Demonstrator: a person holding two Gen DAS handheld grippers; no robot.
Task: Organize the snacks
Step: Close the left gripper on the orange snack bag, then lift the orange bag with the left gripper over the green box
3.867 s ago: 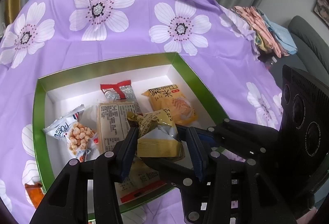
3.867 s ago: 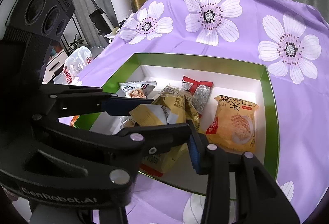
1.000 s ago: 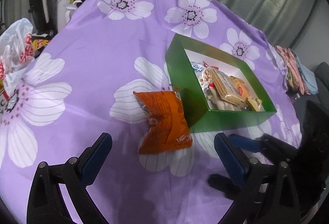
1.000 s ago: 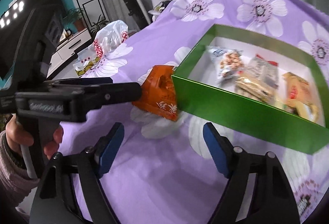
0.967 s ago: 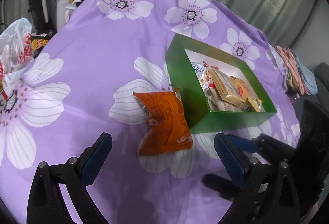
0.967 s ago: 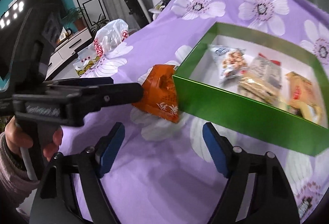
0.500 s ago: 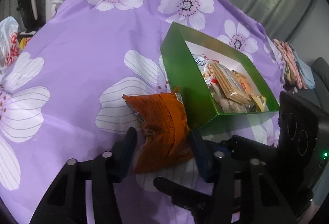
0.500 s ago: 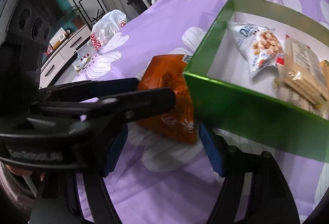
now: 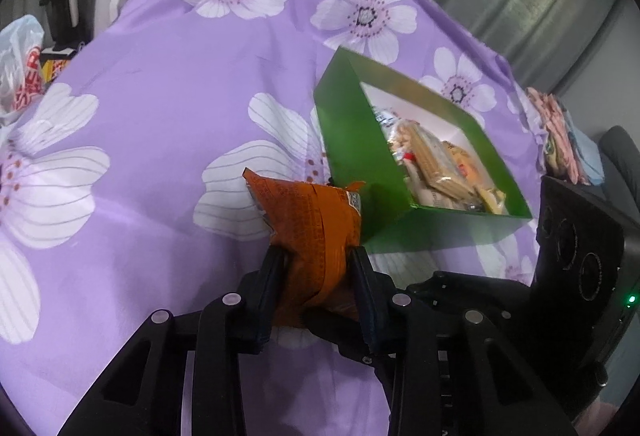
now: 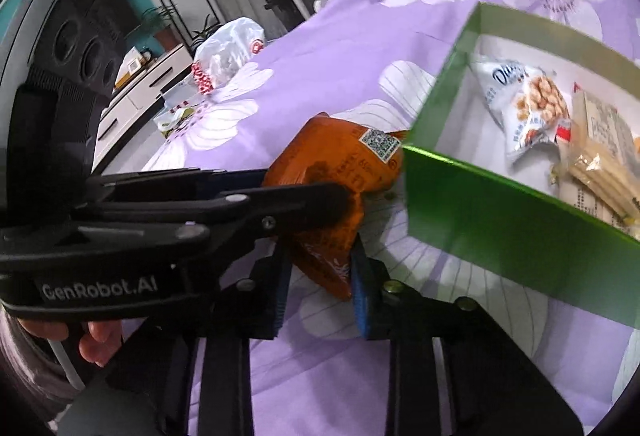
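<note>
Both grippers have just been closing and now clamp the crinkled orange foil snack packet (image 9: 316, 232), which lies on the purple flowered cloth (image 9: 160, 96) of the desk. The left gripper (image 9: 318, 276) pinches its near end. The right gripper (image 10: 320, 276) pinches its lower corner; only this view shows a hand (image 10: 92, 340) on the left gripper's handle. Beyond, touching the packet, stands the green cardboard box (image 9: 348, 140) holding other snack packets (image 10: 524, 108).

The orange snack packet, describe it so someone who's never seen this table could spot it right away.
On the purple flowered tablecloth stands a green cardboard box of snacks. Just outside its near corner lies a crinkly orange foil packet with a QR code, the only snack outside the box, clamped by both grippers.
</note>
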